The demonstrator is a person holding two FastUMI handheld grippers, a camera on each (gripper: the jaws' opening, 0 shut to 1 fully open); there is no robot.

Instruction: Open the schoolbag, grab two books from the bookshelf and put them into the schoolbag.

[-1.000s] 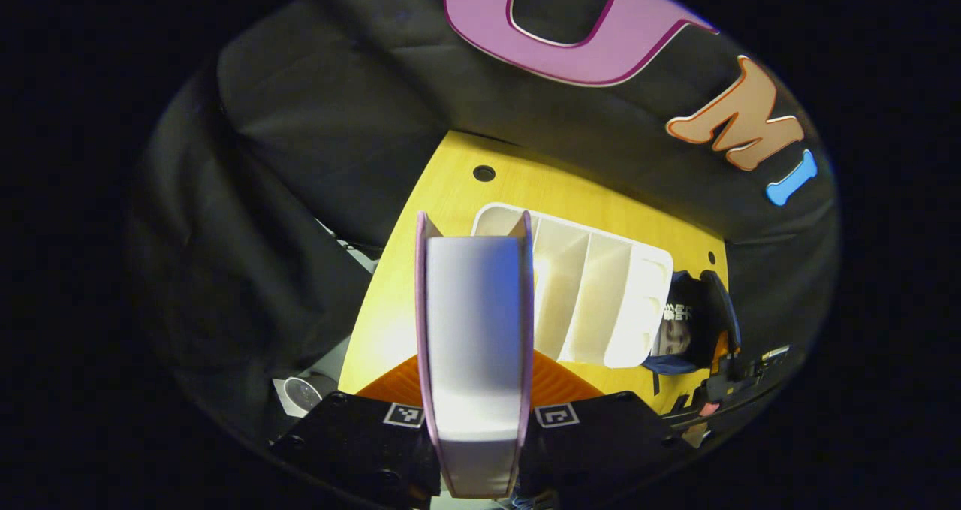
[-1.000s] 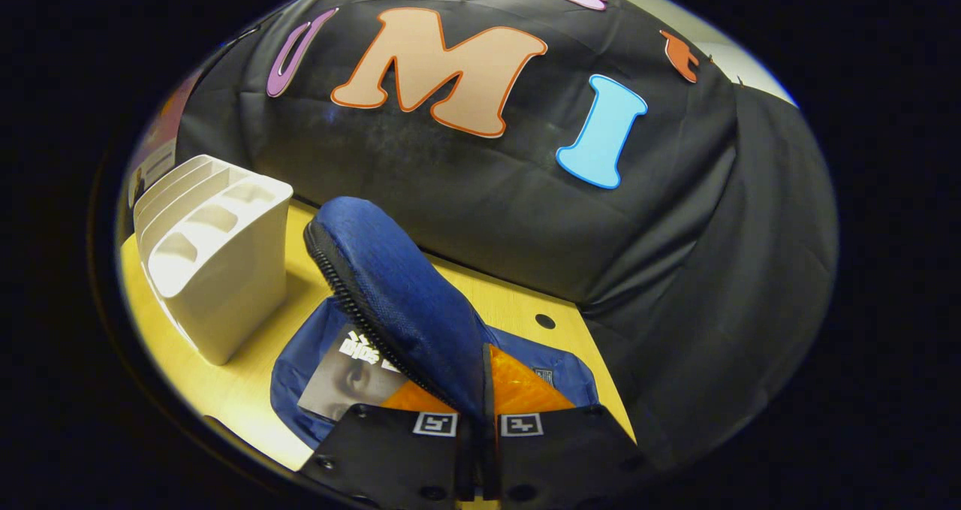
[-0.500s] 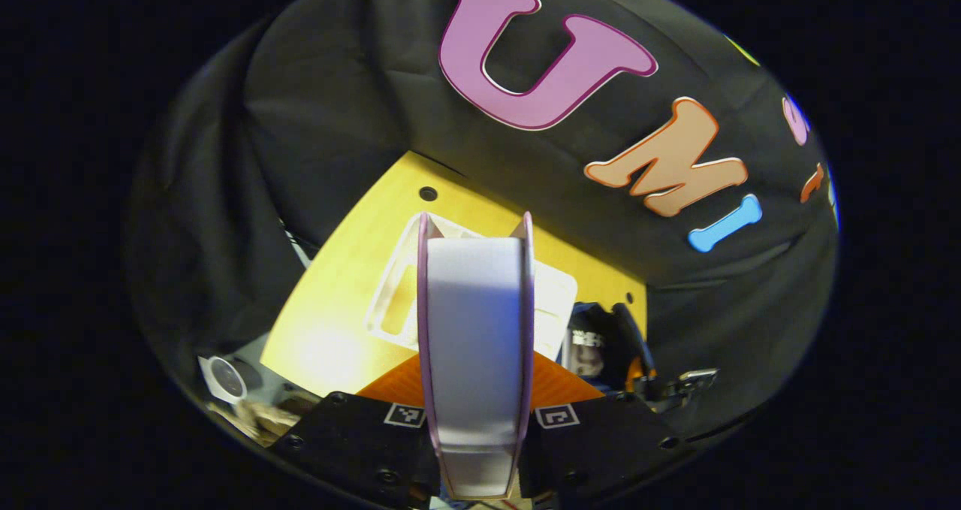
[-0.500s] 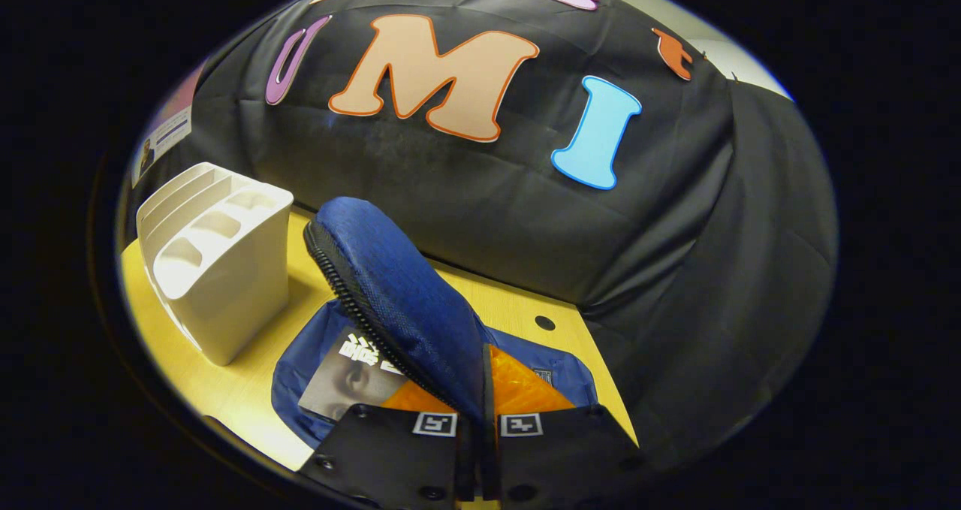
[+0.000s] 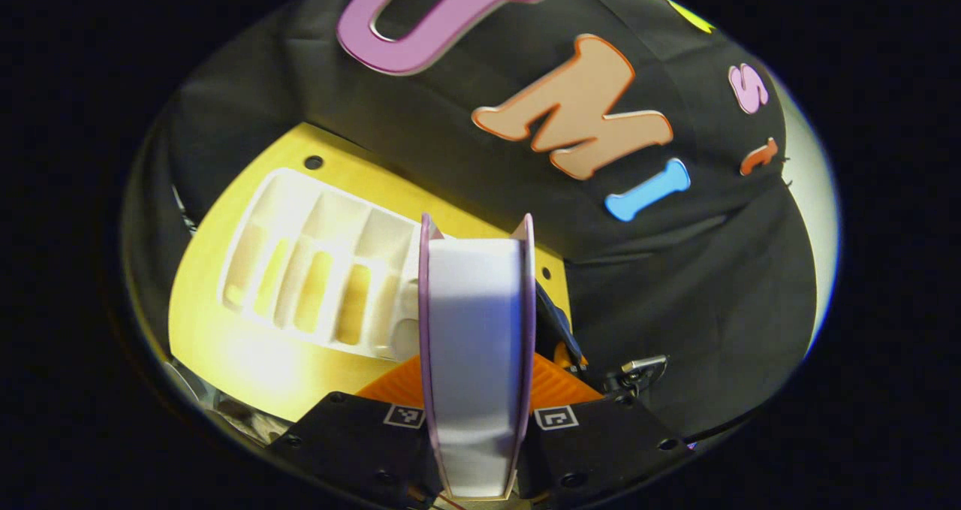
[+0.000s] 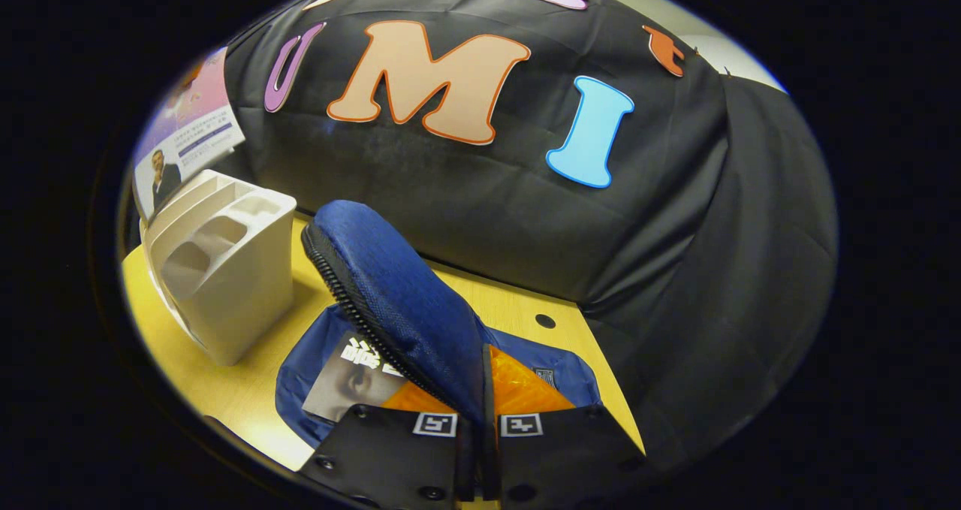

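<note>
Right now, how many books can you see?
2. One book with a purple cover is clamped between the left gripper's fingers, above the table. Another book lies inside the open blue schoolbag, whose flap the right gripper holds up. More could be hidden under that flap.

Left claw (image 5: 477, 420) clamped with both fingers on the upright book (image 5: 476, 345), right claw (image 6: 477, 429) pinched nearly closed on the raised blue schoolbag flap (image 6: 390, 300).
</note>
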